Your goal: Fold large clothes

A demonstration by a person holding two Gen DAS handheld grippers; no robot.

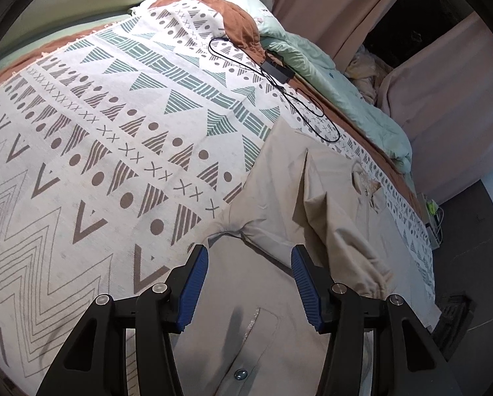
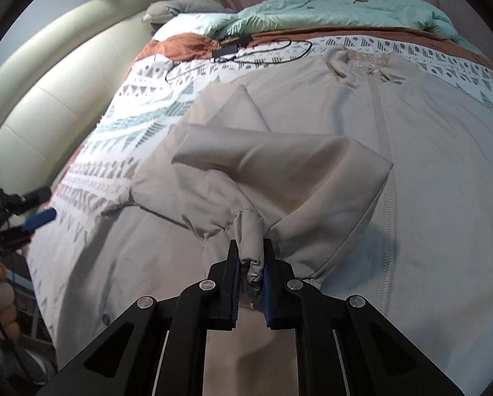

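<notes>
Two grippers work over a beige jacket (image 2: pixel 428 138) spread front-up on the bed (image 1: pixel 81 151), collar toward the far side. The right gripper (image 2: pixel 251 250) has its fingers closed tight on the gathered cuff (image 2: pixel 249 231) of one sleeve (image 2: pixel 279 165), which is lifted and doubled over the jacket's chest beside the zip. The left gripper (image 1: pixel 249 257) hovers over the jacket's lower front with its fingers wide apart, holding nothing.

To do this fold well, I'd carry the cuff straight across so the sleeve lies flat along the body, then let the free gripper press the shoulder crease down before letting go; otherwise the puffy fabric will likely spring back.

Much stays unseen: the jacket's hem runs out of both views, and I can't tell how the other sleeve lies. A black cable (image 1: pixel 312 112) sits on the bed just past the jacket's shoulder.
</notes>
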